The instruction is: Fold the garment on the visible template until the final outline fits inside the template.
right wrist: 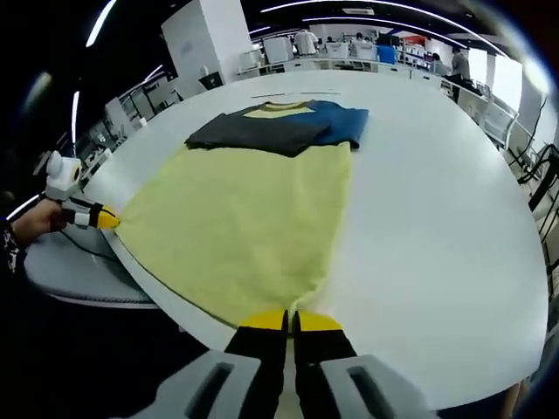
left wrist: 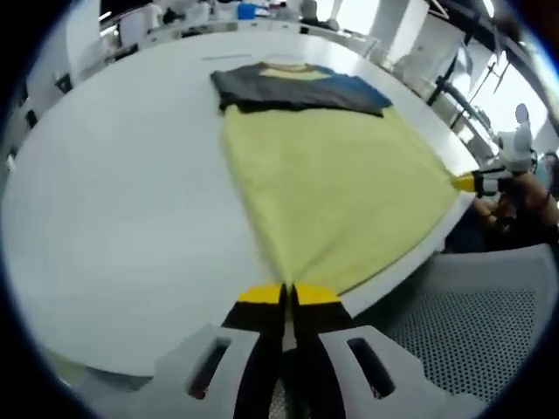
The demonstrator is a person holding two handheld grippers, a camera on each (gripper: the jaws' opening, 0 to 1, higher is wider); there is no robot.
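A yellow T-shirt (left wrist: 336, 188) with dark sleeves and a blue shoulder panel is spread flat on the white surface (left wrist: 122, 218), its body stretching away from both sets of fingers. The left gripper (left wrist: 289, 293) is closed on one hem corner, with its yellow-tipped fingers (left wrist: 259, 294) pressed together at the surface edge. The right gripper (right wrist: 289, 321) is likewise clamped on the opposite hem corner, with the cloth fanning out directly ahead of its fingers (right wrist: 319, 322). The collar end lies farthest from both.
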